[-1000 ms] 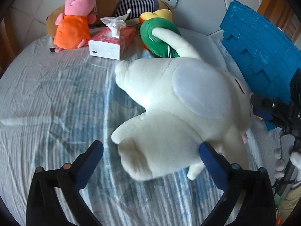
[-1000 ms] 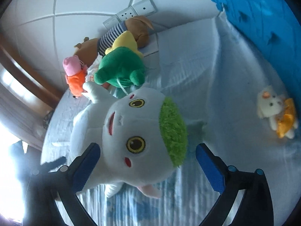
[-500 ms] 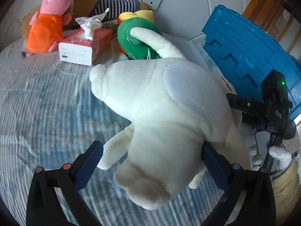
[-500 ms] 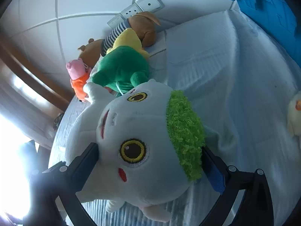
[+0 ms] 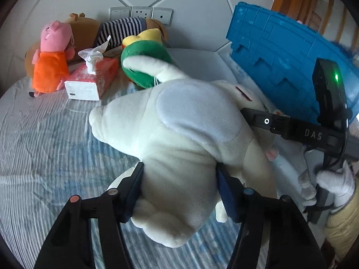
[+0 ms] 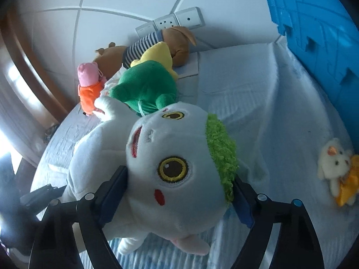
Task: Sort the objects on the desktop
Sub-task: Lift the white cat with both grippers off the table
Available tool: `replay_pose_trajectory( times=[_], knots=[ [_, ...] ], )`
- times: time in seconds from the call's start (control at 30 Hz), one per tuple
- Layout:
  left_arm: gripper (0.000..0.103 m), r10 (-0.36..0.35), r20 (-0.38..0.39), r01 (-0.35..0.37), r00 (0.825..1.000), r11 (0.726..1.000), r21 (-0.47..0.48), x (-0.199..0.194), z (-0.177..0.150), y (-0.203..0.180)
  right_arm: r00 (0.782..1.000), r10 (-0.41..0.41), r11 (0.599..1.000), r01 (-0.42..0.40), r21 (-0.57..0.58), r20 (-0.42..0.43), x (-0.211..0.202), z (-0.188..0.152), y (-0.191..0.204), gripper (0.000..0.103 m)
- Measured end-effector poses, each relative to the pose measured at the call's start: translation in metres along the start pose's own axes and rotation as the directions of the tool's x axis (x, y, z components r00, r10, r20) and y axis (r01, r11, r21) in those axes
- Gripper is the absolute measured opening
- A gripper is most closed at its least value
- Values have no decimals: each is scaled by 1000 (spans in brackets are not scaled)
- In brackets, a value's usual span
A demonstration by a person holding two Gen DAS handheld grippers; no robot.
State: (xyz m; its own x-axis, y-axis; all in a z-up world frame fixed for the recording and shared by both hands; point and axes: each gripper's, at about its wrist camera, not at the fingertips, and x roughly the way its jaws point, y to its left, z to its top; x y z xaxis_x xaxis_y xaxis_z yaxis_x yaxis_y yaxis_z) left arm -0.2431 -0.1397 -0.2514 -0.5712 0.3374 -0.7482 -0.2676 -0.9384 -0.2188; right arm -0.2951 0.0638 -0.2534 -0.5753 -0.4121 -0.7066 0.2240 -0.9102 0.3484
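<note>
The left gripper pinched the lower body of a white plush, its blue pads pressed into both flanks. The plush lay across a striped sheet, one limb reaching toward a green toy. At right, the right gripper, held in a gloved hand, touched the plush's head. A blue crate stood just behind it. Farther back sat a tissue box, a pink pig in orange just beside it, and a striped brown toy under wall sockets.
</note>
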Motion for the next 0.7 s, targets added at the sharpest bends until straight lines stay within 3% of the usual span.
replay_pose_trajectory(
  times=[0.13,0.17,0.2,0.3,0.37,0.4,0.43,0.47,0.5,0.57,0.63,0.7],
  knots=[
    [61,5,27,-5,1000,999,35,-26,6,-9,1000,-20,1000,21,-10,23,-19,-1,8,83],
    [47,0,48,-3,999,998,57,-37,8,-14,999,-26,1000,26,-13,29,-24,-1,10,83],
    [20,-8,71,2,997,996,85,-49,13,-21,999,-27,999,28,-26,35,-30,0,16,82],
    [19,2,32,-4,999,997,75,-63,31,-33,998,-23,995,27,-95,52,-50,10,42,60],
    [20,25,17,-26,1000,999,24,-68,34,-25,999,-41,997,42,-65,16,-51,14,46,58],
    [32,45,11,-46,999,999,4,-70,33,-18,999,-49,998,49,-38,7,-53,13,41,50],
    [44,70,7,-70,998,998,-8,-70,32,-11,998,-56,998,56,-11,-1,-54,12,36,49],
    [74,96,1,-96,995,995,-20,-69,31,-3,998,-63,998,63,7,-7,-55,11,32,49],
    [90,113,-6,-113,994,993,-35,-66,30,7,998,-70,997,70,14,-9,-57,8,28,49],
    [92,107,-27,-109,994,990,-85,-58,29,26,997,-76,997,76,20,-19,-55,7,24,51],
    [92,87,-57,-95,995,984,-150,-47,30,42,996,-79,997,79,23,-31,-51,7,21,70],
    [92,94,-84,-109,992,973,-204,-34,31,54,996,-81,996,82,26,-43,-48,7,18,77]
  ],
)
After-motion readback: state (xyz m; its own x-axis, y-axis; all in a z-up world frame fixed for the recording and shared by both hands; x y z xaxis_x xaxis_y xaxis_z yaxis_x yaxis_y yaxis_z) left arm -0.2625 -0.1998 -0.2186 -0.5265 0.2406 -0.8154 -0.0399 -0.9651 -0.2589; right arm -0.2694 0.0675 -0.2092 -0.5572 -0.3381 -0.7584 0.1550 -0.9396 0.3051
